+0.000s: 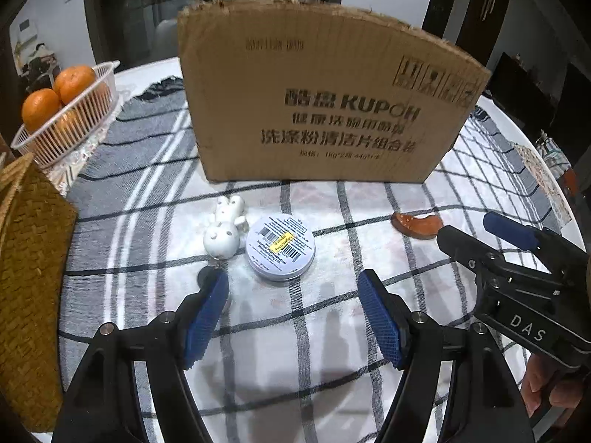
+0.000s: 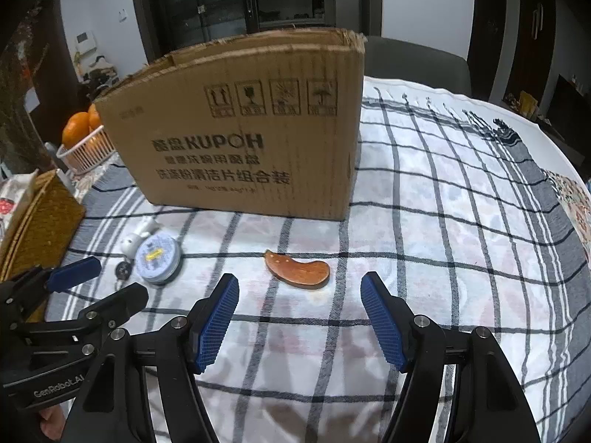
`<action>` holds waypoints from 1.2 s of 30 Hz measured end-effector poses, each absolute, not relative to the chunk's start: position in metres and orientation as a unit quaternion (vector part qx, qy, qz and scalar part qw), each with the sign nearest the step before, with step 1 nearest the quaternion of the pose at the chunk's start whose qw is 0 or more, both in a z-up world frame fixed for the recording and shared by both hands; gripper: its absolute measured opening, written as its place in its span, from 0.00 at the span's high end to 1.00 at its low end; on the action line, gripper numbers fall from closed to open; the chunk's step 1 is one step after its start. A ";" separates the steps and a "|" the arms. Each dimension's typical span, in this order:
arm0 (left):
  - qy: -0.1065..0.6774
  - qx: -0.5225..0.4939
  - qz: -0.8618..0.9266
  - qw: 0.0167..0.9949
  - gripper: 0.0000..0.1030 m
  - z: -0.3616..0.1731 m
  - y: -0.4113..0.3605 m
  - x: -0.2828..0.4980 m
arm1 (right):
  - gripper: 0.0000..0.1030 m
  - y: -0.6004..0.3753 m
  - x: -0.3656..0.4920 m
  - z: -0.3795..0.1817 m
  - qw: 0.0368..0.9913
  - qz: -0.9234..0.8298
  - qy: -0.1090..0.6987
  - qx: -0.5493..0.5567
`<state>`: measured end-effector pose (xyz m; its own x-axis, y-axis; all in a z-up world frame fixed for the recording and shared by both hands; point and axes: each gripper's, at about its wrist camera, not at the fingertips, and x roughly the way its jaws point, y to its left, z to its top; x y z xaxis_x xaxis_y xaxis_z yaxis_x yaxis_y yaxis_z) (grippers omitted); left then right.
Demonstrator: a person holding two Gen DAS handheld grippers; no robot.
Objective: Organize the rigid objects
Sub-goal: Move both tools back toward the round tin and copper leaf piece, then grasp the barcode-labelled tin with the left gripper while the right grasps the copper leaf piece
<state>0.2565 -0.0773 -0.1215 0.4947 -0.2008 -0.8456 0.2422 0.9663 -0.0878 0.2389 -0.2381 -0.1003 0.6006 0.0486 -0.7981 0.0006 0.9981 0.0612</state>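
Note:
A round white tin (image 1: pixel 280 247) with a barcode label lies on the checked cloth just ahead of my open, empty left gripper (image 1: pixel 293 288). A white rabbit figure (image 1: pixel 225 227) lies touching its left side. A small dark round object (image 1: pixel 205 277) sits by my left finger. A brown curved wooden piece (image 2: pixel 298 270) lies just ahead of my open, empty right gripper (image 2: pixel 299 291); it also shows in the left wrist view (image 1: pixel 417 224). The tin (image 2: pixel 158 256) and the rabbit figure (image 2: pixel 138 238) show at the left of the right wrist view. An open cardboard box (image 1: pixel 325 99) stands behind them all.
A white basket of oranges (image 1: pixel 66 110) stands at the far left. A woven straw container (image 1: pixel 29 288) is close on the left. The right gripper (image 1: pixel 517 277) shows at the right of the left wrist view. A grey chair (image 2: pixel 417 59) stands behind the table.

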 end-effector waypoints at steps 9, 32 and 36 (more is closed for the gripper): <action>0.508 0.015 -0.123 0.852 0.30 -0.138 -0.080 0.275 | 0.33 -0.238 0.256 -0.119 0.884 0.013 0.466 0.031; 0.518 -0.009 -0.095 0.850 0.34 -0.155 -0.079 0.308 | 0.33 -0.237 0.284 -0.145 0.875 0.010 0.482 0.041; 0.513 0.000 -0.091 0.853 0.41 -0.156 -0.078 0.311 | 0.33 -0.235 0.285 -0.147 0.876 0.009 0.480 0.036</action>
<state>0.3106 -0.0784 -0.1560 0.4567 -0.1558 -0.8759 0.1553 0.9834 -0.0939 0.2848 -0.2346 -0.1471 0.5385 0.0500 -0.8411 0.0186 0.9973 0.0712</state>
